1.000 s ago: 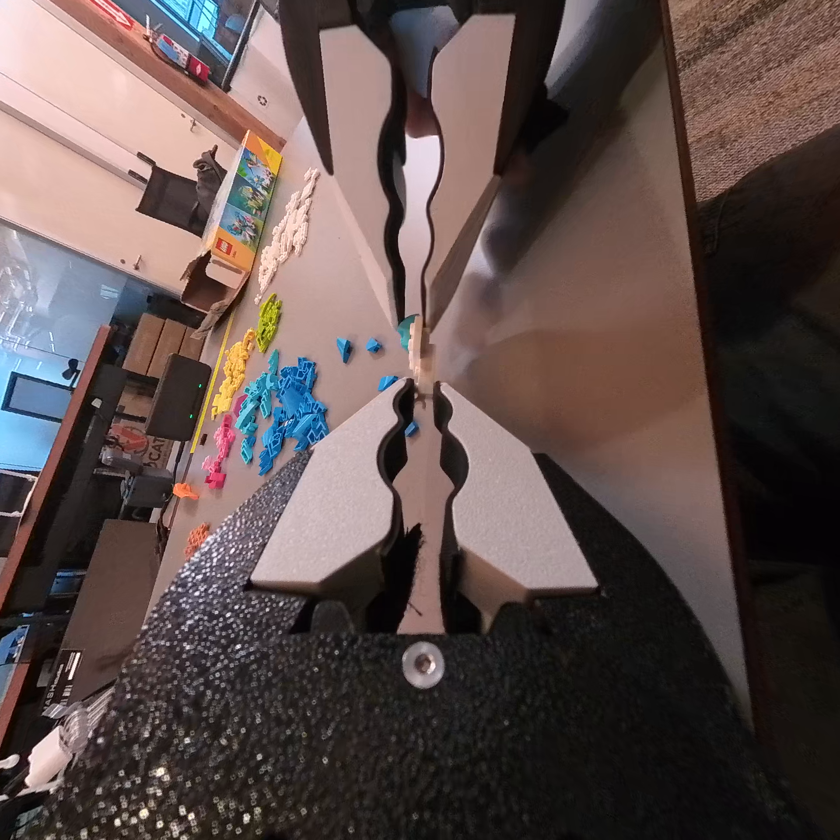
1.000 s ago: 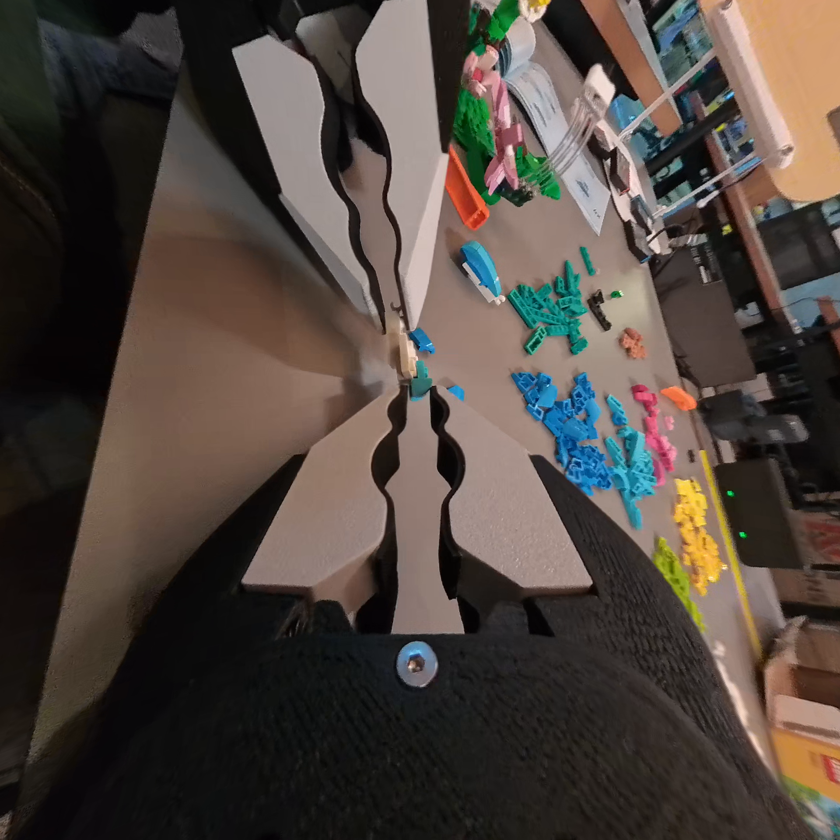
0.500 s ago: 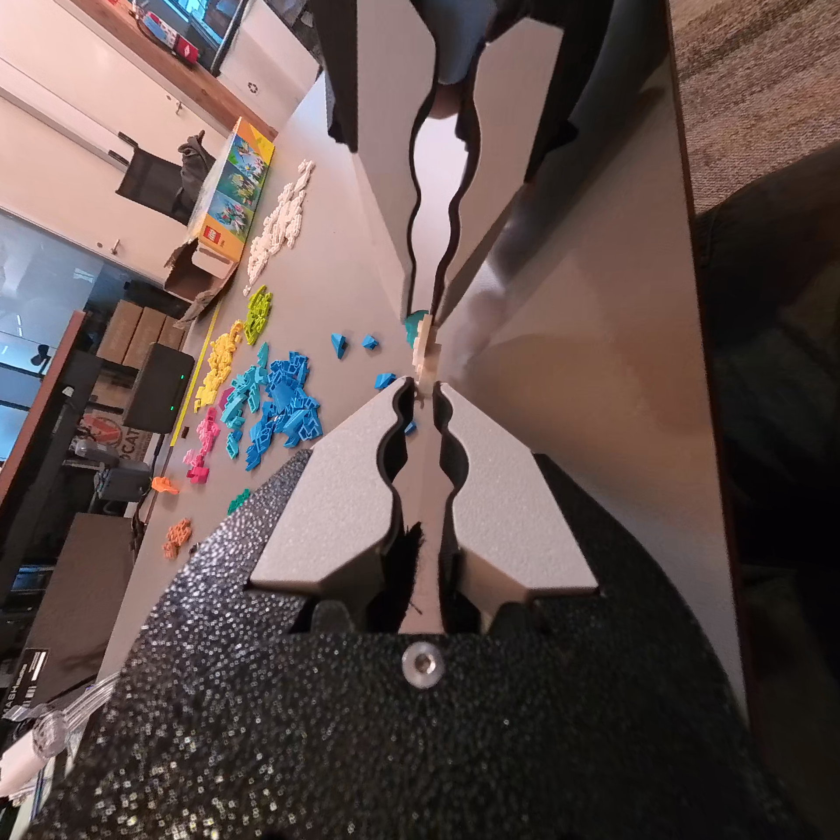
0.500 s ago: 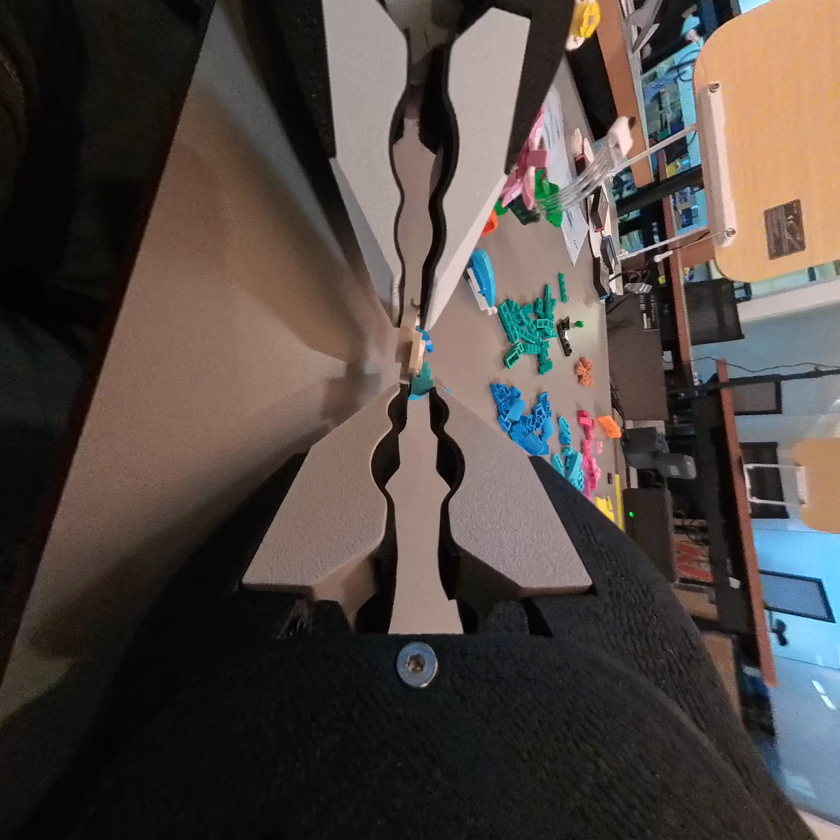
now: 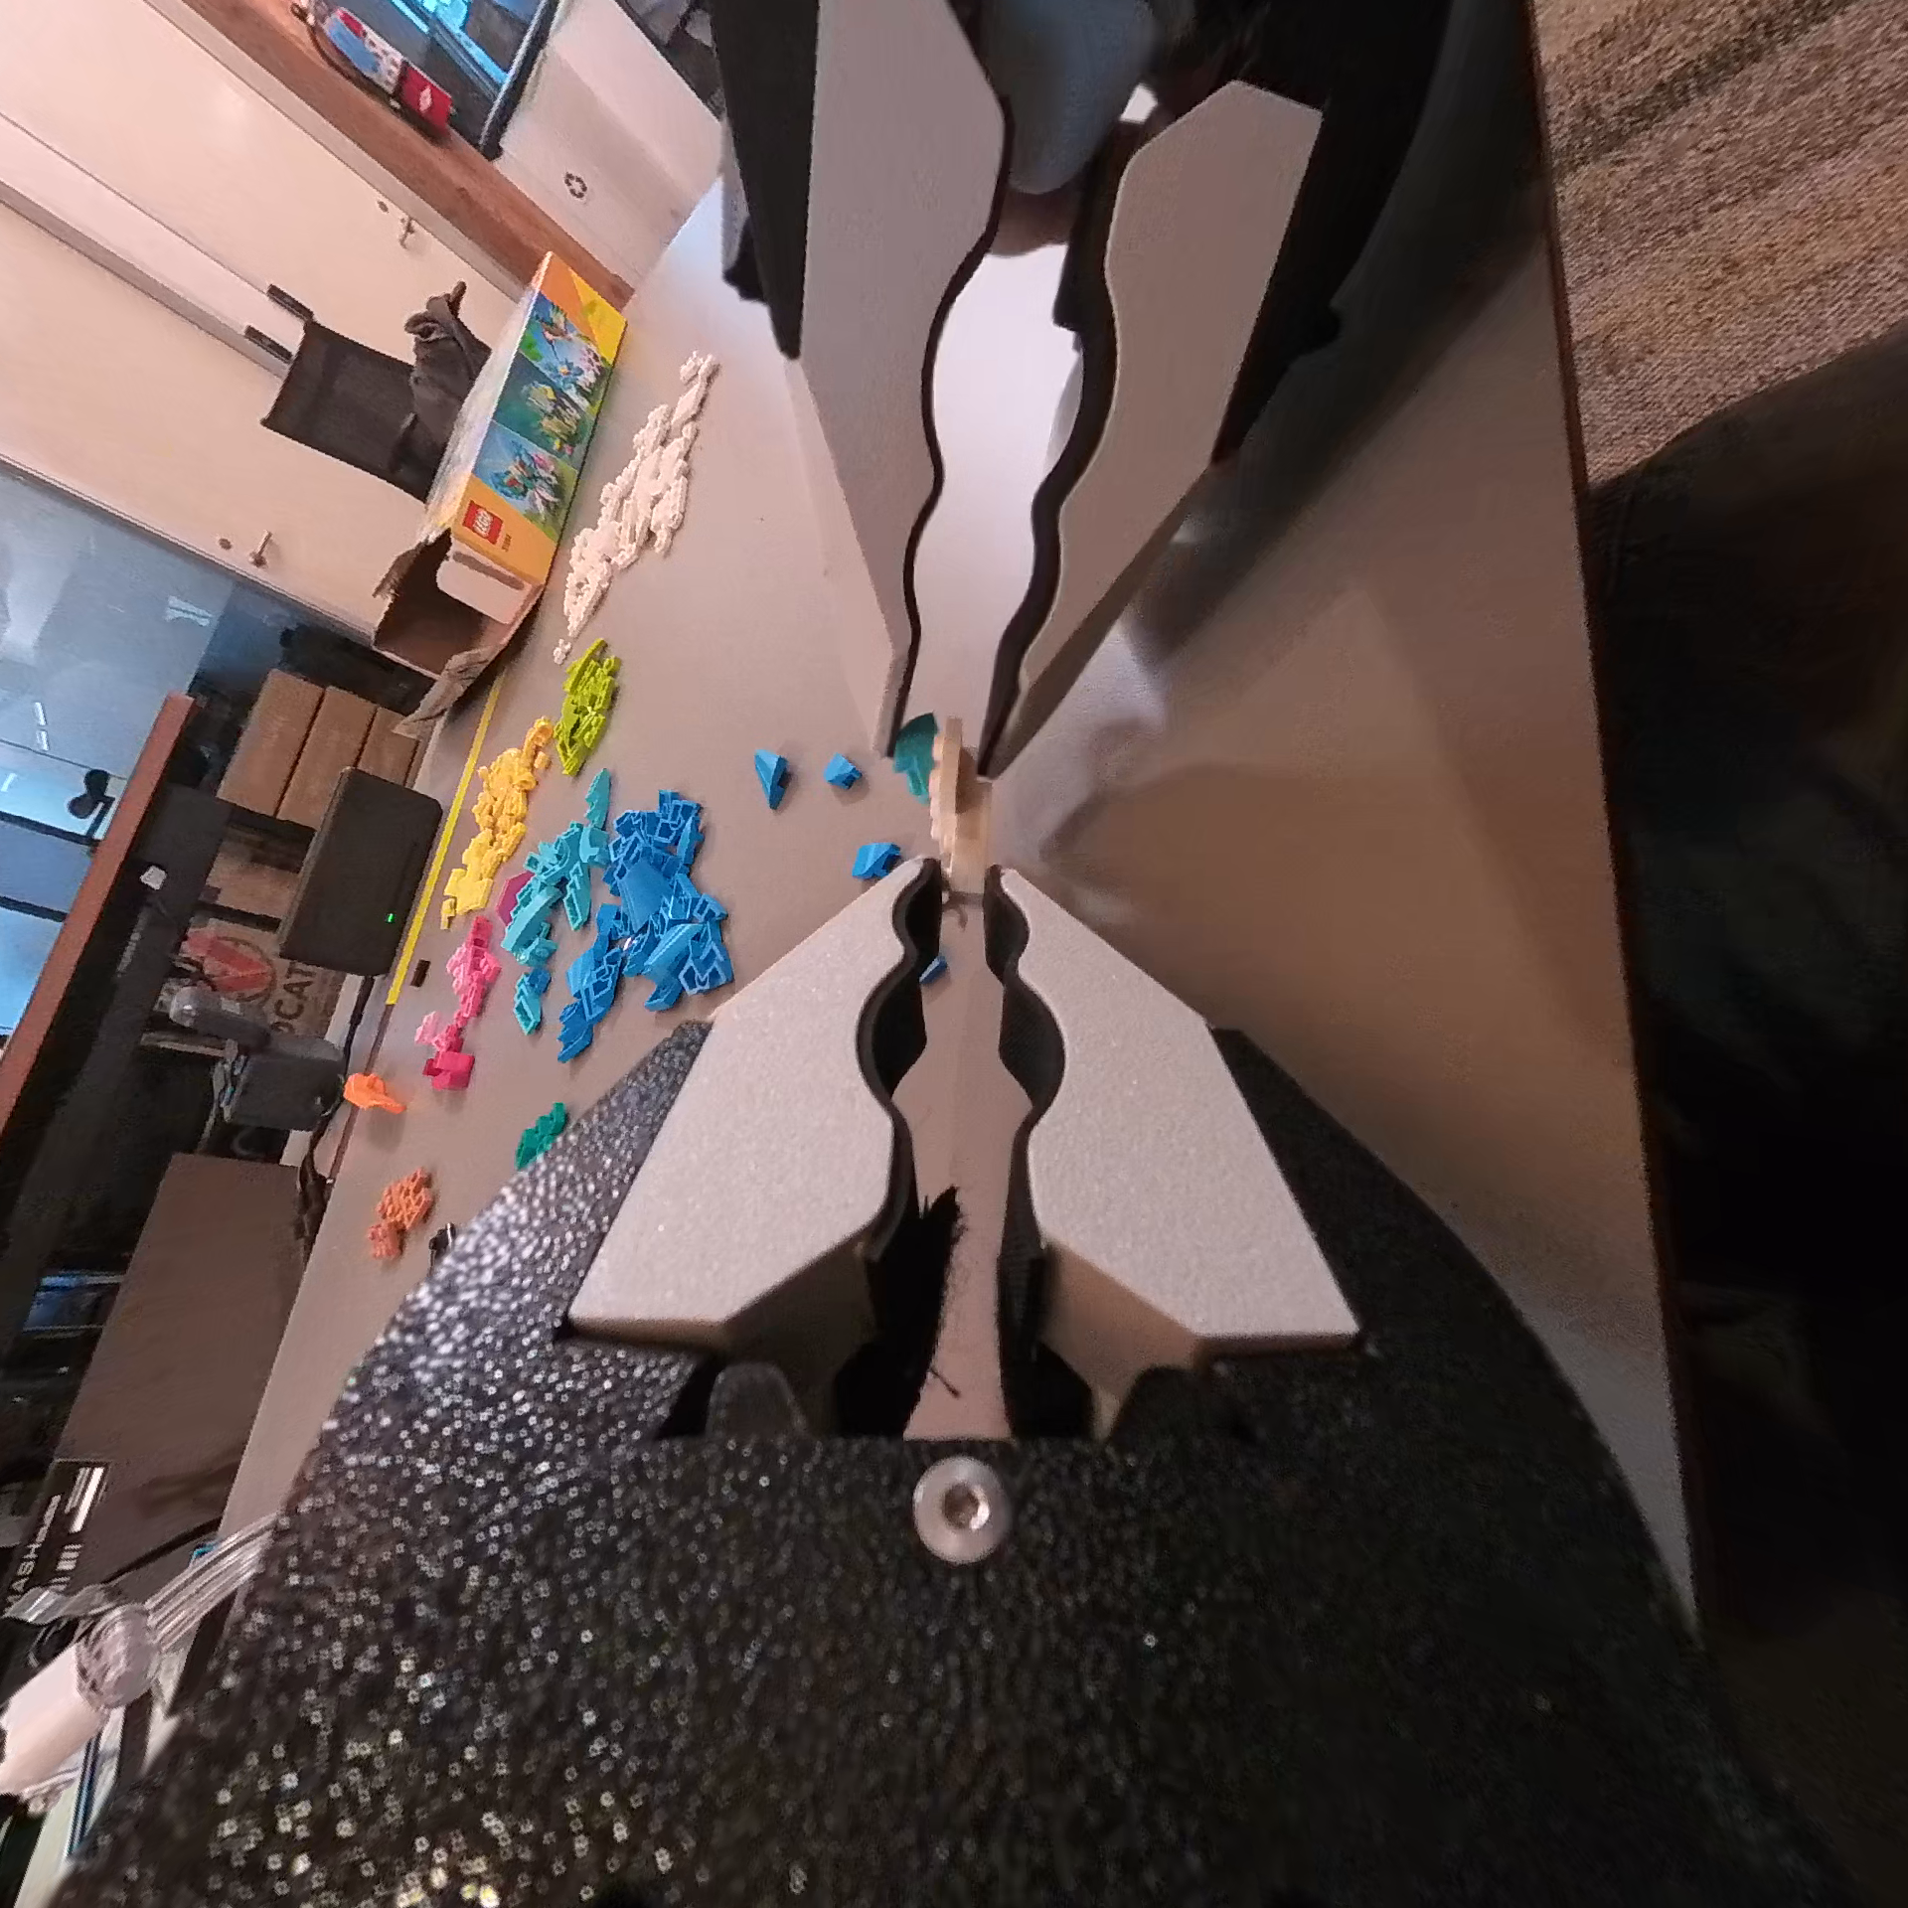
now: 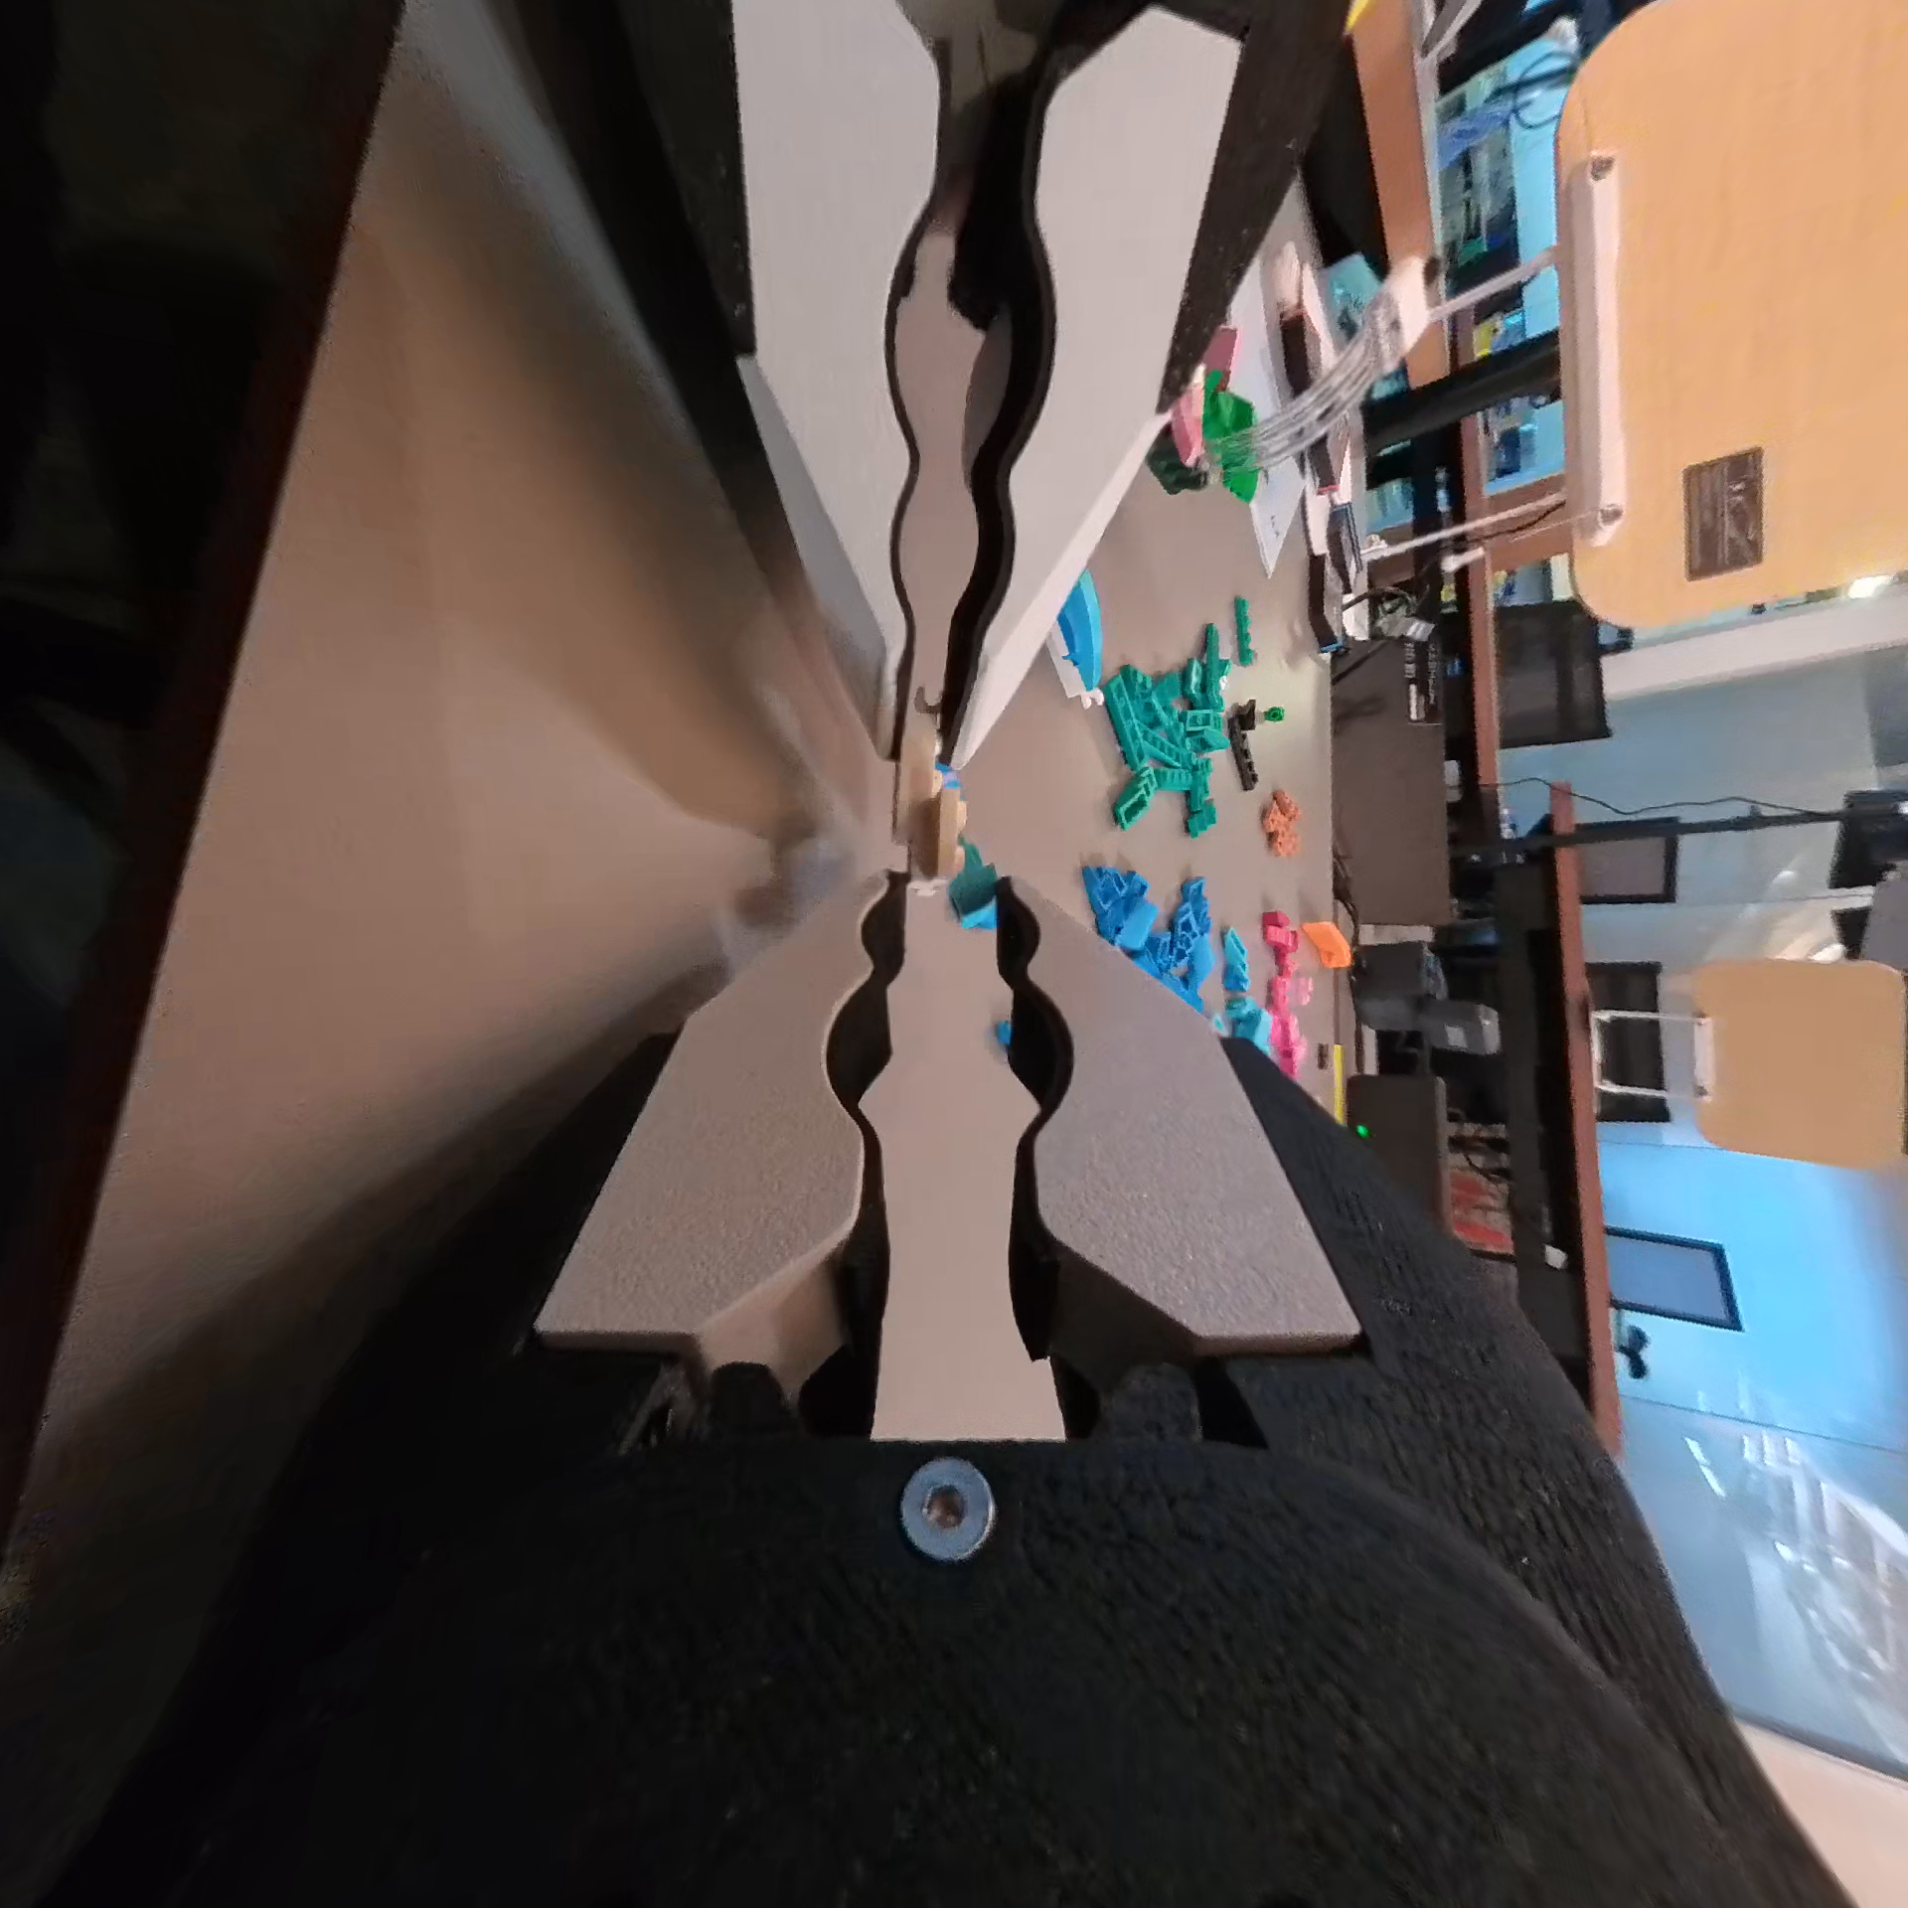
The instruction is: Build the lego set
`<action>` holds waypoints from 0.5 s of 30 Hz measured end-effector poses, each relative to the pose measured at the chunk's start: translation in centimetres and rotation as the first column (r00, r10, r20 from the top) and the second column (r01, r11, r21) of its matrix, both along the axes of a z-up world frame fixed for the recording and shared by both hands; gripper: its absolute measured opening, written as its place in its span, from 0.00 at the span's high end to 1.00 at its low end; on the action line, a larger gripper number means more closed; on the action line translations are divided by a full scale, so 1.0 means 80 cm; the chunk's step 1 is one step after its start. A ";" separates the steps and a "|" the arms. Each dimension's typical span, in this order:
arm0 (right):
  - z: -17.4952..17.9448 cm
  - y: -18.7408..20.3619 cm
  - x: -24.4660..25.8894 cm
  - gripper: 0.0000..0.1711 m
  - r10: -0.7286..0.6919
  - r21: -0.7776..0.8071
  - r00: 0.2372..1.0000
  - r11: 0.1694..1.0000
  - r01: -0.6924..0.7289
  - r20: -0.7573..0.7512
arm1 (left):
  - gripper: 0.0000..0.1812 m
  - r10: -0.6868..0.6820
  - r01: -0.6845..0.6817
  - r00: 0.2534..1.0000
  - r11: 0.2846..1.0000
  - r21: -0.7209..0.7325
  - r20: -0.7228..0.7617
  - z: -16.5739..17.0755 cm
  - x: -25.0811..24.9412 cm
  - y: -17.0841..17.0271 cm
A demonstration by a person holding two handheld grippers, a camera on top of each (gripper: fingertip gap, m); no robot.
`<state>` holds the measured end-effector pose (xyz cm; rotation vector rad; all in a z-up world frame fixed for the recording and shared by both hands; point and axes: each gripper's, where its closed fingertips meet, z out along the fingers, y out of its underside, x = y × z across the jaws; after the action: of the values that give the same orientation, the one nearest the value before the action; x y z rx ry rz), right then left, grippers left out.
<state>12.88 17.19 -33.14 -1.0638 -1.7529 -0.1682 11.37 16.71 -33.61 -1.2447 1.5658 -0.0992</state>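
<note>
A grey table (image 5: pixel 723 578) runs through both wrist views, with office desks, monitors and glass walls behind it. In the left wrist view, sorted brick piles fill the left-centre of the frame: white bricks (image 5: pixel 635 485) beside the open set box (image 5: pixel 532 413) at upper left, then lime (image 5: pixel 589 702), yellow (image 5: pixel 501 816), blue bricks (image 5: pixel 650 929), pink (image 5: pixel 465 996) and orange (image 5: pixel 401 1223) lower down. At frame centre the left gripper (image 5: pixel 960 878) has its fingers drawn narrow, pinching the near end of a small tan brick assembly (image 5: pixel 955 800) with a teal piece (image 5: pixel 914 749) on it. The right gripper (image 5: pixel 940 738), entering from the top, meets the assembly's far end, and its fingers look slightly parted there. In the right wrist view, the same assembly (image 6: pixel 929 816) sits at centre between both tips; whether the right fingers clamp it I cannot tell. Teal bricks (image 6: pixel 1167 743) and a green-and-pink model (image 6: pixel 1213 428) lie at right, partly hidden behind the left gripper.
</note>
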 end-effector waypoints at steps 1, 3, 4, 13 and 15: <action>0.000 0.000 0.000 0.91 -0.002 0.019 1.000 1.000 0.002 0.011 | 0.97 0.001 -0.001 1.000 1.000 -0.002 0.001 0.000 0.000 0.000; -0.001 0.001 0.001 0.91 -0.004 0.037 1.000 0.999 0.003 0.021 | 0.97 0.000 0.000 1.000 1.000 -0.003 0.000 0.000 0.000 0.000; -0.001 0.001 0.001 0.91 -0.005 0.036 1.000 0.999 0.004 0.023 | 0.97 0.000 0.000 1.000 1.000 -0.001 -0.002 0.000 0.000 0.000; -0.002 -0.001 0.004 0.92 -0.013 -0.040 1.000 0.999 0.012 -0.022 | 0.97 -0.010 0.010 1.000 1.000 0.003 0.003 0.000 0.000 -0.001; -0.001 0.001 0.005 0.95 -0.019 -0.037 0.999 0.999 0.018 -0.030 | 0.97 -0.013 0.013 1.000 1.000 0.005 0.003 0.000 0.000 -0.001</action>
<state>13.29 17.25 -33.19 -1.1043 -1.7255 -0.1311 11.40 16.61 -33.60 -1.2302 1.5709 -0.1050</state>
